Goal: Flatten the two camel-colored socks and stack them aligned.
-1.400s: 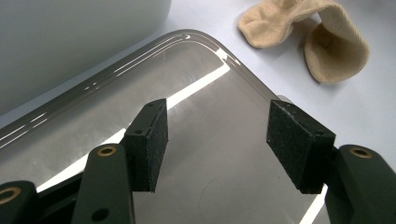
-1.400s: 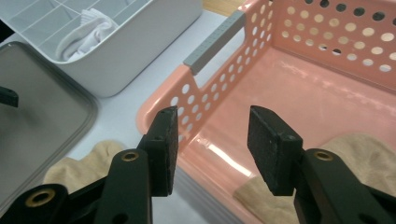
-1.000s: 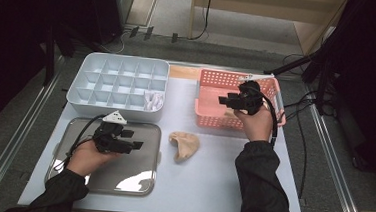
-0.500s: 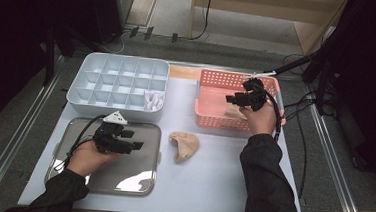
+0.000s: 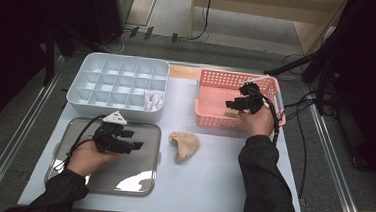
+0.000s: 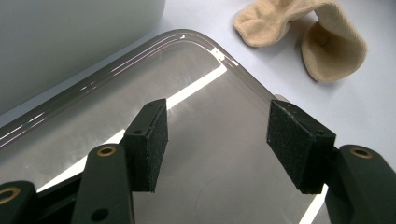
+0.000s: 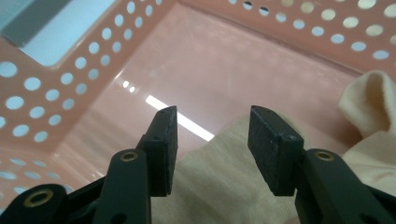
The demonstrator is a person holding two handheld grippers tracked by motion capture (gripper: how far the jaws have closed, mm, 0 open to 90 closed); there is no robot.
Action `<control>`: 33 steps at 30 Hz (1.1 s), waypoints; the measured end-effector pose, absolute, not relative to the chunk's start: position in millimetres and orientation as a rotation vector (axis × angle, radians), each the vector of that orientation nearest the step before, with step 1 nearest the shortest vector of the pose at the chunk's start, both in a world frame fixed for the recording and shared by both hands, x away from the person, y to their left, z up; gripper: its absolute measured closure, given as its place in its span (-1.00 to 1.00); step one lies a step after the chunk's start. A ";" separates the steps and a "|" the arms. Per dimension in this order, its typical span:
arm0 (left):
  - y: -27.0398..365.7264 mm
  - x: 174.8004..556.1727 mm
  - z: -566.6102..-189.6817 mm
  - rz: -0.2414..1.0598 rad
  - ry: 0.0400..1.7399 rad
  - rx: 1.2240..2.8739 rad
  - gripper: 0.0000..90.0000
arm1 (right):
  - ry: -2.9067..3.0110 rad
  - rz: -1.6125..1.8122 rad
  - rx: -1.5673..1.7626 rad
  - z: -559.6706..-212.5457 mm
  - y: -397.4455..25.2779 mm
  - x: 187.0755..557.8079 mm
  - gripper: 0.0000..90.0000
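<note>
Right gripper over a sock in the pink basket

We hold the right gripper (image 7: 210, 144) inside the pink basket (image 5: 212, 82), jaws spread just above a beige sock (image 7: 224, 191) lying on its floor. Our left gripper (image 6: 219, 140) hangs over the metal tray (image 6: 196, 93), jaws spread and empty, with a second beige sock (image 5: 183, 145) on the table between tray and basket.

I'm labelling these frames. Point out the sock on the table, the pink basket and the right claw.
sock on the table (image 5: 183, 146), high view, its middle.
pink basket (image 5: 210, 120), high view, near wall.
right claw (image 7: 211, 122), right gripper view, between fingertips.
</note>
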State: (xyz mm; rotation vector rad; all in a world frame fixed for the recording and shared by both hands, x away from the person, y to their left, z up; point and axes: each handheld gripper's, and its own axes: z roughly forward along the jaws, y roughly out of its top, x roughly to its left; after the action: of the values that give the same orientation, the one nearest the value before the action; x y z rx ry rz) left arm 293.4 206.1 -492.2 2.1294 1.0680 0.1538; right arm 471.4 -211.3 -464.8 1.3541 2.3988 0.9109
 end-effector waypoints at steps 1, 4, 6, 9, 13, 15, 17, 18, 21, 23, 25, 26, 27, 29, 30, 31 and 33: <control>206.3 293.5 -492.2 0.152 1.067 2.130 -0.11 | 2.401 0.904 1.362 -466.1 -211.3 471.3 0.21; 206.3 293.6 -492.2 0.152 1.068 2.130 -0.11 | 2.411 0.883 1.383 -470.1 -211.0 471.2 0.21; 206.3 293.6 -492.2 0.153 1.068 2.130 -0.11 | 2.421 0.860 1.393 -472.6 -211.0 471.4 0.20; 206.4 293.7 -492.3 0.153 1.068 2.132 -0.11 | 2.409 0.862 1.438 -474.0 -212.1 472.3 0.16; 206.5 293.9 -492.4 0.154 1.069 2.130 -0.11 | 2.406 0.840 1.488 -476.6 -212.1 475.3 0.10; 206.6 294.0 -492.3 0.154 1.069 2.130 -0.11 | 2.407 0.818 1.530 -477.3 -211.7 477.0 0.11; 206.5 293.9 -492.3 0.154 1.069 2.130 -0.11 | 2.410 0.802 1.551 -477.7 -211.7 478.4 0.13; 206.4 293.8 -492.3 0.154 1.068 2.130 -0.11 | 2.413 0.786 1.569 -478.1 -211.5 479.0 0.15; 206.3 293.7 -491.9 0.155 1.067 2.125 -0.11 | 2.442 0.753 1.604 -480.1 -211.1 481.1 0.18; 206.5 293.7 -491.9 0.155 1.067 2.125 -0.11 | 2.462 0.735 1.619 -480.9 -211.3 482.2 0.18; 206.7 293.9 -492.0 0.157 1.068 2.126 -0.11 | 2.475 0.717 1.677 -482.6 -212.0 484.8 0.18; 206.8 294.0 -491.9 0.156 1.068 2.126 -0.11 | 2.480 0.697 1.719 -483.6 -212.0 486.6 0.19; 206.8 294.0 -491.9 0.156 1.068 2.126 -0.11 | 2.492 0.675 1.755 -484.6 -212.1 488.5 0.19; 206.5 293.8 -491.9 0.156 1.068 2.124 -0.11 | 2.503 0.654 1.777 -485.5 -211.4 490.8 0.22; 206.5 293.8 -491.9 0.156 1.067 2.125 -0.11 | 2.505 0.641 1.773 -485.5 -210.6 491.2 0.25; 206.4 293.9 -491.9 0.156 1.067 2.125 -0.11 | 2.504 0.632 1.771 -485.5 -210.1 491.7 0.28; 206.5 294.2 -492.2 0.156 1.066 2.130 -0.11 | 2.490 0.605 1.778 -485.4 -208.7 492.1 0.40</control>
State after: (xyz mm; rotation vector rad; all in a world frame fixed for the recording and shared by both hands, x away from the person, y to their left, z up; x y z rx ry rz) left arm 294.2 206.5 -492.2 2.1298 1.0663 0.1560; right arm 492.1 -208.7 -485.4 1.7783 2.4900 0.6047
